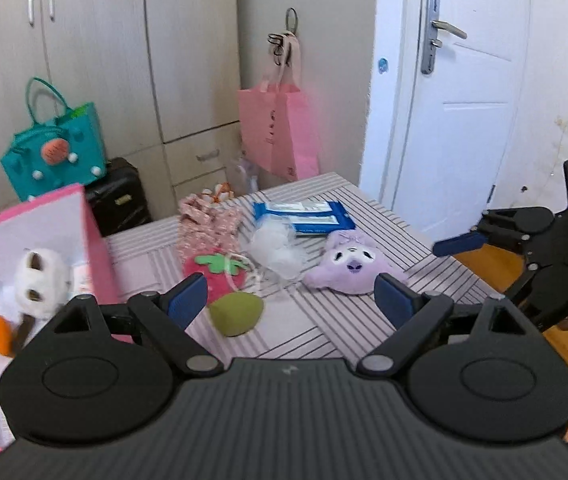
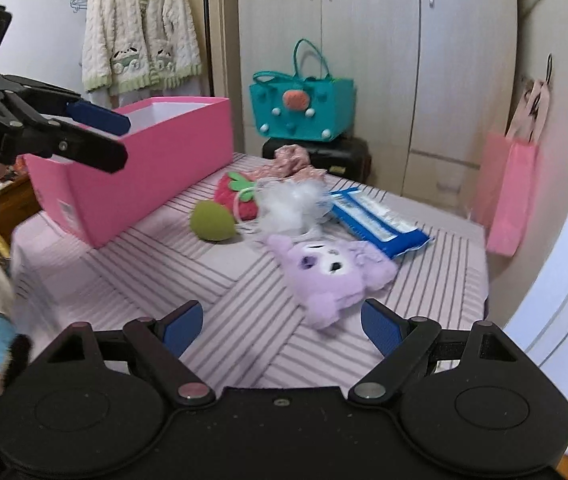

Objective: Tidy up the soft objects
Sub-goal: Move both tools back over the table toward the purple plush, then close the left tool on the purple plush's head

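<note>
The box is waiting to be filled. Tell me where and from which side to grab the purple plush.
Take the purple plush across its puffy head, coming down from above with the open right gripper, which is nearest. It lies flat, face up on the striped cloth, so its sides look too low to pinch.

Fuzzy lilac plush toy (image 2: 332, 276) lies on matt striped cloth (image 2: 164, 272) beside a glossy plastic packet (image 2: 380, 224).

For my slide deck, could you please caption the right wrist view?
Open right gripper over a striped table, facing a purple plush and pink box.
</note>
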{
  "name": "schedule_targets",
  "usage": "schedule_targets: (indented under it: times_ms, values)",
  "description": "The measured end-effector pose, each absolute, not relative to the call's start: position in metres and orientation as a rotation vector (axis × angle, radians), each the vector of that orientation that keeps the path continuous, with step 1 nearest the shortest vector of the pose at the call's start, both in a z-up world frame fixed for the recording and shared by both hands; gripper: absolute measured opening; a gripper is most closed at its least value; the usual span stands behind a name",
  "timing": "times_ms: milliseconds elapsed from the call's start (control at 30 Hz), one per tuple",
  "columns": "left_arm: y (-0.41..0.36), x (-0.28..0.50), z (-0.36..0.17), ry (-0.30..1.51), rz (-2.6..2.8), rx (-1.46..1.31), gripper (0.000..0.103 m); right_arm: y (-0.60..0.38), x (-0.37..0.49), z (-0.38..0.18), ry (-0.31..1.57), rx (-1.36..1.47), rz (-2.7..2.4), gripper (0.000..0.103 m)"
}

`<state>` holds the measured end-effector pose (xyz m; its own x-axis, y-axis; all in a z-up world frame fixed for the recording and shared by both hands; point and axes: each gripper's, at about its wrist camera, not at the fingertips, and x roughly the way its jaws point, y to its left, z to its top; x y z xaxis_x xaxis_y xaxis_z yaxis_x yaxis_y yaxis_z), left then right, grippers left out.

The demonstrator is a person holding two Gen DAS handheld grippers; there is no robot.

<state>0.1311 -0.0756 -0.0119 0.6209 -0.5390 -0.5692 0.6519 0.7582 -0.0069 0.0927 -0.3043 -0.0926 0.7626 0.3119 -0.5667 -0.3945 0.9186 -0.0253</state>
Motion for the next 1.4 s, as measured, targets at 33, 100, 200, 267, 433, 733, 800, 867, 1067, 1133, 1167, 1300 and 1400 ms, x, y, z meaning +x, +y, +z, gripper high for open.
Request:
schedule_targets:
  times_ms: [33,100,200,267,433,733,800,867,1067,1133,1167,1300,1400]
  values:
    - [-0.08,0.134,-0.018,0.587,-0.7,0.201,0.091,-0.304,0.096,-0.097,0.577,-0.171,0.372,0.089]
    - [-0.088,0.14,-0.029,0.598,-0.715,0.187,0.09,-0.301,0.102,-0.103,0.56,-0.224,0.337,0.089]
    - [-0.102,0.149,-0.043,0.605,-0.72,0.177,0.087,-0.3,0.114,-0.113,0.559,-0.265,0.276,0.089]
    - [-0.111,0.156,-0.052,0.607,-0.733,0.178,0.087,-0.303,0.121,-0.116,0.574,-0.234,0.301,0.089]
    - [-0.135,0.179,-0.07,0.674,-0.8,0.117,0.08,-0.309,0.138,-0.121,0.592,-0.154,0.303,0.088]
    - [-0.169,0.206,-0.091,0.729,-0.786,0.054,0.067,-0.31,0.156,-0.132,0.664,-0.025,0.285,0.084]
    - [-0.173,0.213,-0.095,0.752,-0.757,0.069,0.066,-0.307,0.155,-0.132,0.657,-0.034,0.289,0.083]
    - [-0.172,0.22,-0.097,0.771,-0.759,0.063,0.066,-0.303,0.154,-0.134,0.645,-0.058,0.276,0.083]
    - [-0.171,0.227,-0.105,0.852,-0.822,-0.006,0.061,-0.299,0.151,-0.138,0.626,-0.088,0.288,0.077]
    - [-0.17,0.228,-0.108,0.875,-0.822,-0.035,0.059,-0.3,0.15,-0.139,0.624,-0.077,0.284,0.068]
    - [-0.17,0.228,-0.108,0.878,-0.824,-0.044,0.057,-0.301,0.149,-0.139,0.617,-0.07,0.271,0.063]
    - [-0.165,0.223,-0.108,0.868,-0.829,-0.055,0.049,-0.302,0.147,-0.138,0.61,-0.039,0.261,0.057]
    - [-0.16,0.216,-0.11,0.874,-0.822,-0.084,0.048,-0.3,0.143,-0.138,0.606,-0.035,0.253,0.055]
